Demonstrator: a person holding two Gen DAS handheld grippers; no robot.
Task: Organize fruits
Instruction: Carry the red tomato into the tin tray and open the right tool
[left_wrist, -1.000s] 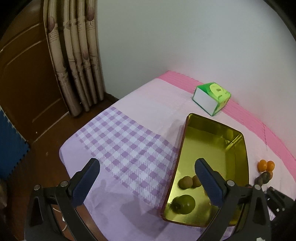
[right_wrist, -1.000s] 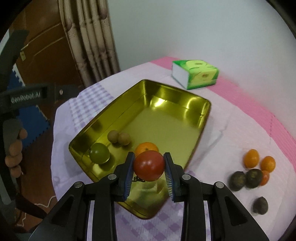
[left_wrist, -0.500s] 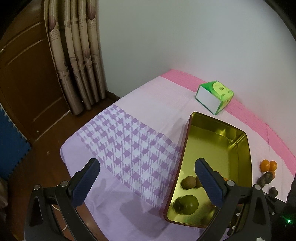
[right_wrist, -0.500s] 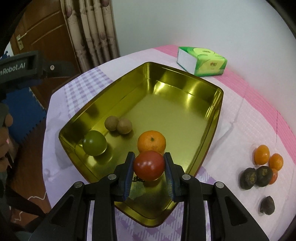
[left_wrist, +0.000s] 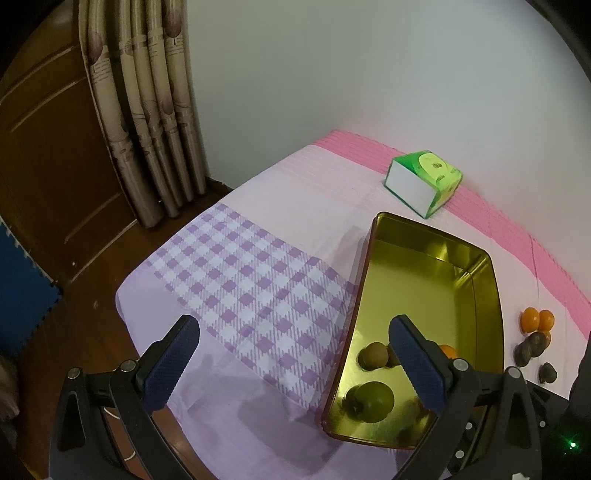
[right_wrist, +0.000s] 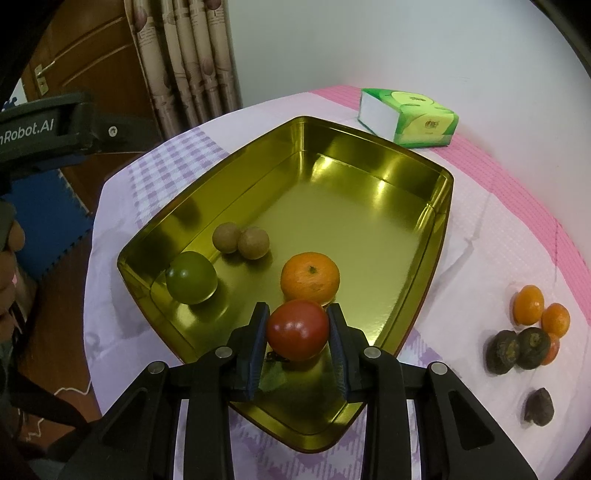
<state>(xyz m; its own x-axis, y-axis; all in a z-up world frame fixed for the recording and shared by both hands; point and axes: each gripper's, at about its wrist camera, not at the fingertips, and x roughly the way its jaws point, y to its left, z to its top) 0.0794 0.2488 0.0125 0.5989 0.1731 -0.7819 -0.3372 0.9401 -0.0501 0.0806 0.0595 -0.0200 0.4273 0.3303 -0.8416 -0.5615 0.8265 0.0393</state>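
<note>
The right tongs (right_wrist: 297, 325) grip a round red tomato (right_wrist: 297, 329) over the gold metal tin (right_wrist: 369, 206), just behind a round orange mandarin (right_wrist: 309, 277), while the left tongs (left_wrist: 291, 356) gape wide and empty.

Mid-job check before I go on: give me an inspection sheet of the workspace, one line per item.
Surface: table under a lilac checked and pink cloth.
Job's things: gold tin tray holds a green fruit, two small brown fruits and an orange; a red tomato is over the tray's near end.
Still out: small oranges and dark fruits on the cloth right of the tray.
Clutter: green tissue box behind the tray.
Grippers: right gripper shut on the tomato; left gripper open, holding nothing.
Cables: nothing seen.
Surroundings: curtain, wooden door, white wall.
</note>
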